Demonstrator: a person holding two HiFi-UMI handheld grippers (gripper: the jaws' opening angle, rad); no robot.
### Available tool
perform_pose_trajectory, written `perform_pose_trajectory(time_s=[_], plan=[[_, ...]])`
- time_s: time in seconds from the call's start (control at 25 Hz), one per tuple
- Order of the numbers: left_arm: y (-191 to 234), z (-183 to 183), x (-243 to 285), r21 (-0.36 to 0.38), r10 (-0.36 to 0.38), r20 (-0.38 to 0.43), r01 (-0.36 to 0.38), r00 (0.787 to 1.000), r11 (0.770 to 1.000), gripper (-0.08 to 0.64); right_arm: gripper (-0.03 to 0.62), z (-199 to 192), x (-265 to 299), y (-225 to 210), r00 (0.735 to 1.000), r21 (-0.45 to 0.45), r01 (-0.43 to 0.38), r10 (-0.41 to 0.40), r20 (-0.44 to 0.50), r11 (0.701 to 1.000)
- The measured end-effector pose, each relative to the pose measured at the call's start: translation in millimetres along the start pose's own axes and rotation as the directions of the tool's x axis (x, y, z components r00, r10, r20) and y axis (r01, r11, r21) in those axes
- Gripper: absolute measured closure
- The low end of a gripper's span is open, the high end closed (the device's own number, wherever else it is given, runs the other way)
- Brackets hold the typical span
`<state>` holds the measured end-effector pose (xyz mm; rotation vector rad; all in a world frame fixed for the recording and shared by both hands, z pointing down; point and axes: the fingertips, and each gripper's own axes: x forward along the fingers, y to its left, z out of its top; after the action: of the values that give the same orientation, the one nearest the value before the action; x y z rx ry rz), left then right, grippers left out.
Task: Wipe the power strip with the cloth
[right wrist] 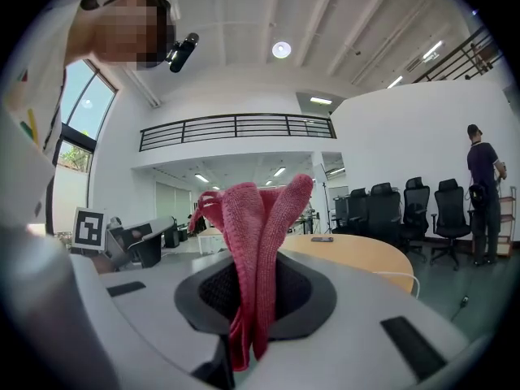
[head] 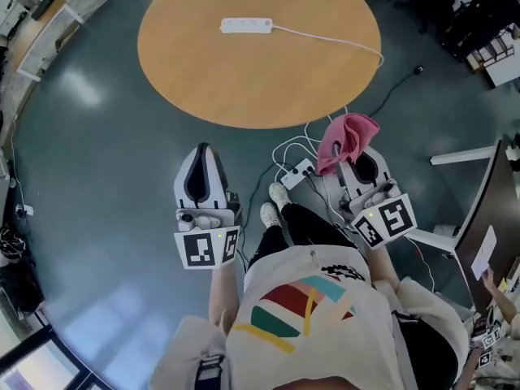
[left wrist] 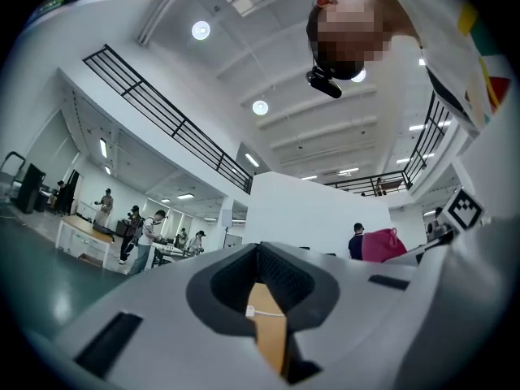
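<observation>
Pink cloth (right wrist: 253, 234) pinched in right gripper (head: 355, 162) fingers, left gripper (head: 203, 153) fingers closed, empty, power strip (head: 246, 25) on table (head: 203, 71)

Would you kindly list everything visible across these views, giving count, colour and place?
table: one, round, light wood, ahead of the person.
power strip: one, white, on the table's far side.
cable: one, white, runs from the power strip off the table's right edge.
cloth: one, pink, in the right gripper's jaws.
second power strip: one, white, among loose cables by the person's feet.
office chairs: several, black, beyond the table.
shoes: two, white.
left gripper: one, white and black, jaws together, empty.
right gripper: one, white and black, jaws shut on the cloth.
</observation>
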<state>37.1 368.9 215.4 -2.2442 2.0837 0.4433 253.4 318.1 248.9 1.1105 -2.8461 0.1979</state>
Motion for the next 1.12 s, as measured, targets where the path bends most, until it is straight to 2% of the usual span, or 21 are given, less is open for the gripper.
perform_pose_trajectory(time_s=[0.2,0.36,0.6,0.76,0.84,0.92,1.0,1.12], plan=[[21,-13,18,-0.02,0.05,-0.035,-0.05,0.998,0.999,0.52,0.554,1,39,-9,0.999,0.018,-0.041,0.041,-0.022,0.999],[29,-26,50,-0.014,0.051,-0.063,-0.052,0.997,0.999,0.52,0.553,7,71,-28,0.998,0.034,-0.063,0.063,-0.013,0.997],[1,-41,112,0.02,-0.017,-0.073,0.018,0.997,1.0,0.518,0.554,14,80,-90,0.999,0.072,-0.033,0.03,0.039,0.997],[-14,-32,145,0.084,-0.067,-0.062,0.072,0.996,0.994,0.518,0.554,22,78,-123,0.995,0.11,-0.017,0.006,0.098,0.994],[-14,-25,159,0.125,-0.078,-0.049,0.084,0.996,0.989,0.494,0.554,26,78,-134,0.993,0.122,-0.023,0.009,0.116,0.992],[-9,-18,177,0.174,-0.099,-0.04,0.104,0.994,0.979,0.444,0.554,32,84,-145,0.992,0.122,-0.032,0.016,0.128,0.992],[0,-17,197,0.237,-0.136,-0.057,0.146,0.989,0.96,0.402,0.552,35,96,-155,0.991,0.126,-0.039,0.022,0.134,0.991],[26,-37,233,0.343,-0.205,-0.16,0.249,0.965,0.905,0.373,0.554,35,127,-165,0.991,0.137,-0.054,0.037,0.125,0.989]])
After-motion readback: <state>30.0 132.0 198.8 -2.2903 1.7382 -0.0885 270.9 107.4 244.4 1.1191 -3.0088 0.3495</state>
